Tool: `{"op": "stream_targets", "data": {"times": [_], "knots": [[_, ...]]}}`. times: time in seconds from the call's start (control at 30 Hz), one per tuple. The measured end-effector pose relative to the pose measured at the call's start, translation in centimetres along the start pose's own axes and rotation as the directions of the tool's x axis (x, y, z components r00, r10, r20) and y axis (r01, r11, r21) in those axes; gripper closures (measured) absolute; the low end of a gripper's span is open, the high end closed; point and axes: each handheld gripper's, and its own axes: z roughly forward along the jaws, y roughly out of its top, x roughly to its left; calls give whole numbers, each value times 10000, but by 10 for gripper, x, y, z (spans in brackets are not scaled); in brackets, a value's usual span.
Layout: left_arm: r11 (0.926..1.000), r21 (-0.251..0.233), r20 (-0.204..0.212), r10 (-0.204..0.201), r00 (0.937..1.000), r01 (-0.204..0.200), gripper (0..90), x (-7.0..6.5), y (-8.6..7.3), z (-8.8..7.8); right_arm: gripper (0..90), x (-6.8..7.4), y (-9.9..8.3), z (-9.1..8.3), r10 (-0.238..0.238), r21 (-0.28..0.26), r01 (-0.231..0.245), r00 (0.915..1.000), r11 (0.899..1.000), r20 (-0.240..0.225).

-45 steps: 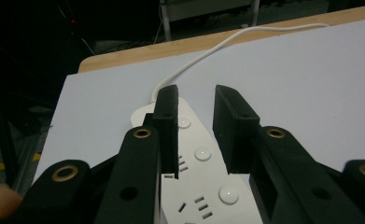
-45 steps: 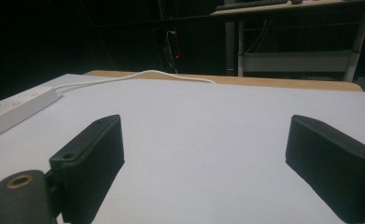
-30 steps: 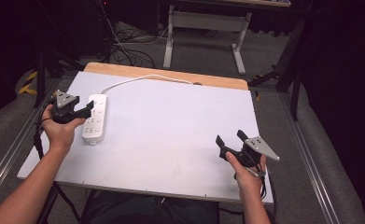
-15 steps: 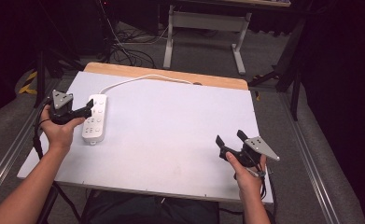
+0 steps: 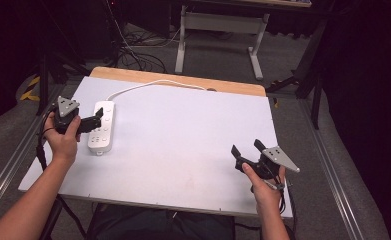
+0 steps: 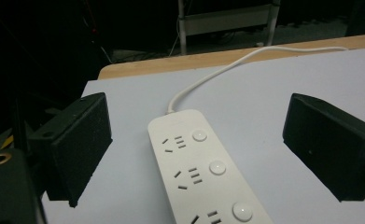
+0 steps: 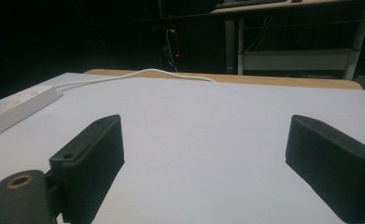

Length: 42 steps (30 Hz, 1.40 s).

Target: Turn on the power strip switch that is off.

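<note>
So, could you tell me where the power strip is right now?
In the high view, the white power strip lies at the table's left side, just ahead of the open left gripper, far from the right gripper.

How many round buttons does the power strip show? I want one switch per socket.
3 in the left gripper view on the power strip: far, middle, near; more may lie below the frame.

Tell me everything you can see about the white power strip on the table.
The power strip is a white, glossy, plastic-looking bar with rounded ends, lying flat, face up, near the left edge of the table. Each socket group has a round button beside it; nothing is plugged in. Its white cord curves toward the table's far edge. The left gripper is at it, jaws open to either side, not clearly touching.
</note>
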Motion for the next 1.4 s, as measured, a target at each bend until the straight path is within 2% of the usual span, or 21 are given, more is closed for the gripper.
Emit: {"op": "stream_targets", "data": {"times": [0.1, 0.3, 0.93, 1.4], "knots": [[10000, 37, -15, -79, 10000, 79, 85, 1, 0, 1, 120, 0, 0, 0, 0, 0, 0, 10000, 10000, 6], [10000, 38, 33, 69, 10000, -69, 84, -1, -1, 1, 120, 0, 0, -1, 20, -18, -20, 10000, 10000, 10], [9998, 154, 118, -137, 9998, 135, 71, 0, -2, 3, 120, 0, 0, -1, -28, 15, 28, 10000, 10000, 54], [9997, 188, 79, -139, 9999, 138, 70, 0, -2, 3, 120, 0, 0, -2, -20, 12, 20, 10000, 10000, 56]]}}
